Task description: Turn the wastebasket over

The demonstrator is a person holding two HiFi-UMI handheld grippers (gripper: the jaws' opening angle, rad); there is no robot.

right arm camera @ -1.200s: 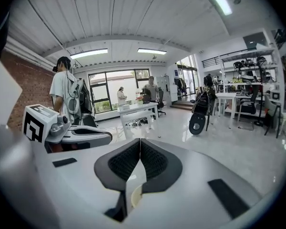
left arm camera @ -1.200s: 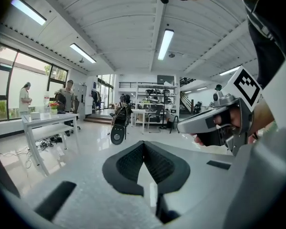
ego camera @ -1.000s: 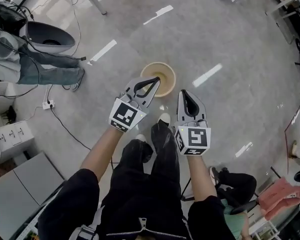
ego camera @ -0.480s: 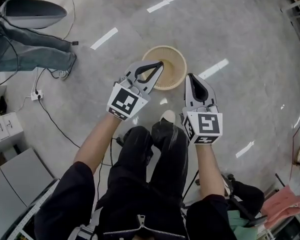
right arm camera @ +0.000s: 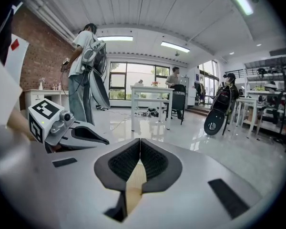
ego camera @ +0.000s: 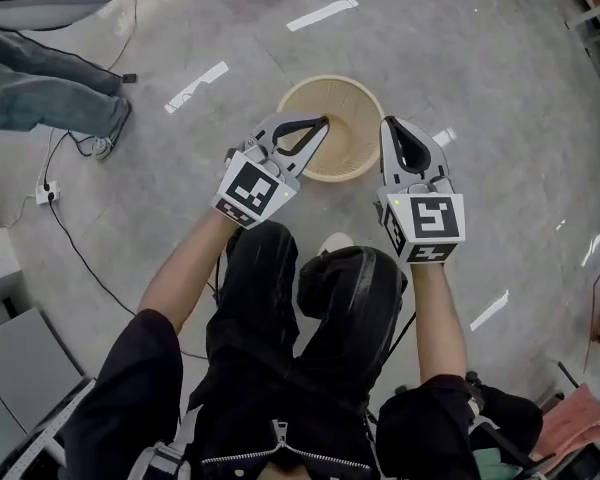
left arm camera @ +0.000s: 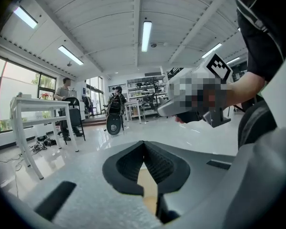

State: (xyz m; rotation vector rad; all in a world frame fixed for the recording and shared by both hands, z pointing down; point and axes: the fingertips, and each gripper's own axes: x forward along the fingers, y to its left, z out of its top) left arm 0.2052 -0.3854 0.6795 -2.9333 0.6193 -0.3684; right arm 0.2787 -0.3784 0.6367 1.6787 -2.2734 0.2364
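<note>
Below, wastebasket (ego camera: 348,113); left gripper (ego camera: 318,126), right gripper (ego camera: 395,130) closed

Head view steeply downward; both gripper views low, near-level, outward; wastebasket (ego camera: 345,118) perhaps common ground.

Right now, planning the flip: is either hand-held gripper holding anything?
No: left hand-held gripper and right hand-held gripper are shut, empty, near the beige round wastebasket.

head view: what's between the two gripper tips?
In the head view, the near part of the upright wastebasket shows between the left gripper and the right gripper. Nothing else shows there.
</note>
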